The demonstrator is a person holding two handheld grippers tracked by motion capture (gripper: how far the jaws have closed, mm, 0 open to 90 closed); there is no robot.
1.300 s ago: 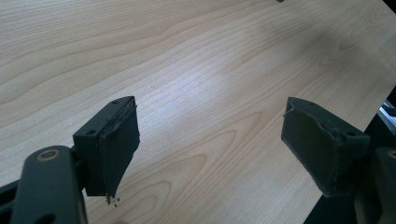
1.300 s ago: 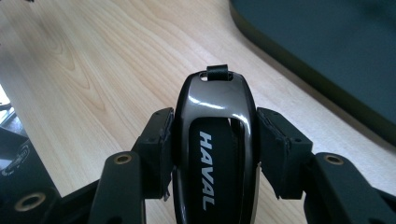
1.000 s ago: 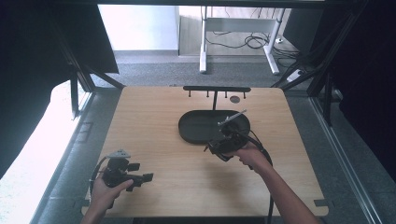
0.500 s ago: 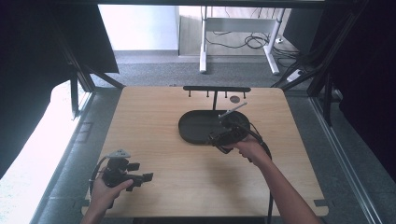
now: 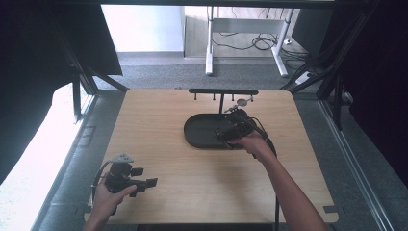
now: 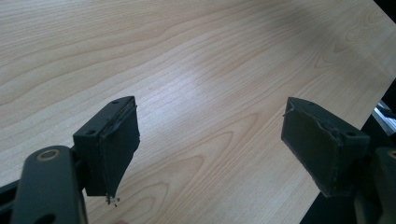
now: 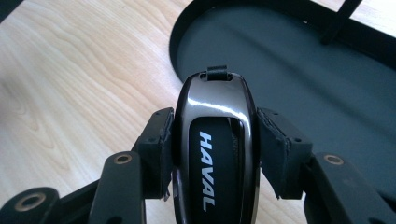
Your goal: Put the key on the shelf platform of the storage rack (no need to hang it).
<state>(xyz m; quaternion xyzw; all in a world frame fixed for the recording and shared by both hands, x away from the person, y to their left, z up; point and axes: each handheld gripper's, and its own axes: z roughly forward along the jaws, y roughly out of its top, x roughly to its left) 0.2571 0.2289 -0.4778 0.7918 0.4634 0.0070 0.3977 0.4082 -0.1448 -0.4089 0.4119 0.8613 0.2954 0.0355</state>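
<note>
- the right gripper (image 7: 212,154) has its jaws clenched on a car key (image 7: 215,140), pinching its two long sides; the glossy face with the white lettering looks up at the camera and the small loop end points away from the hand.
- the key sits right at the near rim of the black tray (image 7: 299,70), its loop end just over the rim and the rest over bare wood just outside it.
- from above, that gripper (image 5: 234,129) hangs over the tray's right end (image 5: 202,132), just in front of the black hook rack (image 5: 223,91) standing behind the tray.
- my guess is the key is bound for the tray or for a hook on that rack; whichever it is, i'd keep the pinch square, since the shell looks slick and could twist out.
- for a hook, lead with the loop end and keep it level with the peg; the loop is small, so go slowly.
- for the tray, lower until the key touches the floor before loosening, so it doesn't clatter.
- the left gripper (image 6: 210,140) has its jaws released wide over bare table (image 6: 196,56), well away from the tray towards the near left corner, grasping nothing; it can wait there.
</note>
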